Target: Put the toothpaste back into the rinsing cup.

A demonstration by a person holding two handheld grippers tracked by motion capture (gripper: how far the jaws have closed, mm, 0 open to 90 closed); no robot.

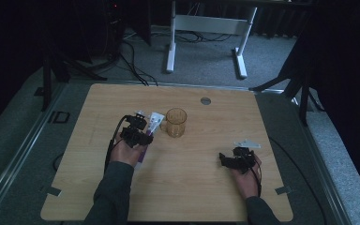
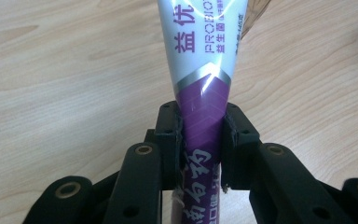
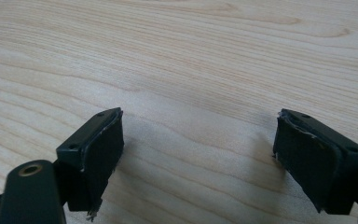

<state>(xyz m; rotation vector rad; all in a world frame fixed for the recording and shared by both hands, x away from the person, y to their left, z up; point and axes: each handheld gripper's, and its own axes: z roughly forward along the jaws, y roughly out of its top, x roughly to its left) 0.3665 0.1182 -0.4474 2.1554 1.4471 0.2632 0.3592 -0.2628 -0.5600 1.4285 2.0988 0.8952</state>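
Toothpaste tube (image 2: 200, 84) clamped in the left gripper (image 1: 137, 136), jaws pressed on both sides of its purple section; white printed end points away from the hand, toward the cup (image 1: 176, 122). From above, tube sits left of table (image 1: 98, 187) centre, closer to the far edge than the near one, its far end just beside the amber see-through cup. Cannot tell if the tube is lifted or resting on the wood. Cup stands upright, looks empty. Small grey disc (image 1: 206, 100) set in the table near the far edge, well apart from both.

Right gripper (image 1: 231, 160) rests toward the right edge, jaws spread wide, nothing between them, bare wood under it in the right gripper view. Well apart from cup and tube.

Step in hand, judged: tube is grasped, carry toward the cup likely under way. Next move probably calls for raising the tube, tipping it upright over the cup's mouth, lowering it in, then letting go. Cup is light; a knock on the rim could tip it. Right gripper could steady it.
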